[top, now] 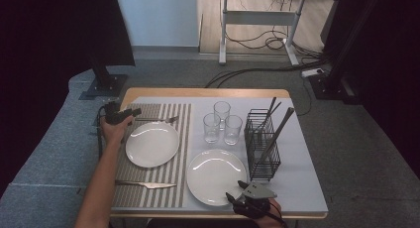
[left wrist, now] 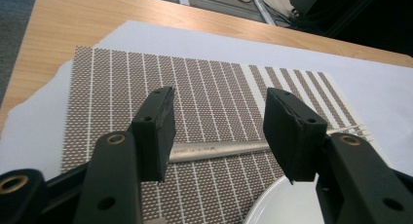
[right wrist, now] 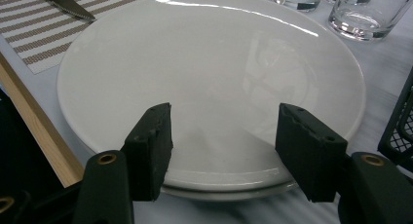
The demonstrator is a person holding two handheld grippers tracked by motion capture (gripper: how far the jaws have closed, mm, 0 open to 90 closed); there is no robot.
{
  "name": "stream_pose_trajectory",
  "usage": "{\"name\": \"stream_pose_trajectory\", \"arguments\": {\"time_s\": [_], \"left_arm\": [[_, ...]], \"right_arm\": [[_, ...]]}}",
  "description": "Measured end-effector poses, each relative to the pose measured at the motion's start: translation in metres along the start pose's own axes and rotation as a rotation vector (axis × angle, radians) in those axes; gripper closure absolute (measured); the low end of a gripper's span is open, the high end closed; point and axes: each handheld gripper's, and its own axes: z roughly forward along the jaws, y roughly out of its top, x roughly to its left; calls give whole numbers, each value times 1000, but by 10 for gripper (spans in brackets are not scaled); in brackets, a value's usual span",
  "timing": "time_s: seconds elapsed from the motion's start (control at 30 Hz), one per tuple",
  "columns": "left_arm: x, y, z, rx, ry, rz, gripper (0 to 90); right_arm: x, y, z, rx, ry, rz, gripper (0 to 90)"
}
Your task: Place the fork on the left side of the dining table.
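On the tabletop [top: 302, 188], a striped placemat [top: 163, 188] carries a white plate [top: 152, 143] and, along its far edge, a fork [left wrist: 229, 147] lying flat, long axis crosswise, tines toward the glasses [top: 221, 123]. The left claw [left wrist: 221, 131] stands open astride the fork's handle, pads clear. The right claw [right wrist: 234, 153] stands open over the second plate [right wrist: 209, 78], which is near the tabletop's front edge. No lettering is legible.

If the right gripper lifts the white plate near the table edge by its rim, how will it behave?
The white plate looks glazed and glossy, so the right gripper may slip on its rim. It seems rigid and probably heavy for its size, so a one-sided grip would likely let it tilt. Likely breakable, and glasses stand close by.
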Motion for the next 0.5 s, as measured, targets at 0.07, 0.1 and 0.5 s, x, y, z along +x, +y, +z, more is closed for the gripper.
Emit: {"name": "stream_pose_trajectory", "arguments": {"time_s": [0.07, 0.1, 0.5], "left_arm": [[0, 0, 1, 2, 0, 0, 457], [0, 0, 1, 3, -1, 1, 456], [1, -2, 5, 10, -6, -2, 457]], "right_arm": [[0, 0, 0, 1, 1, 1, 387], [0, 0, 0, 0, 1, -1, 387], [-1, 0, 0, 2, 0, 2, 387]]}}
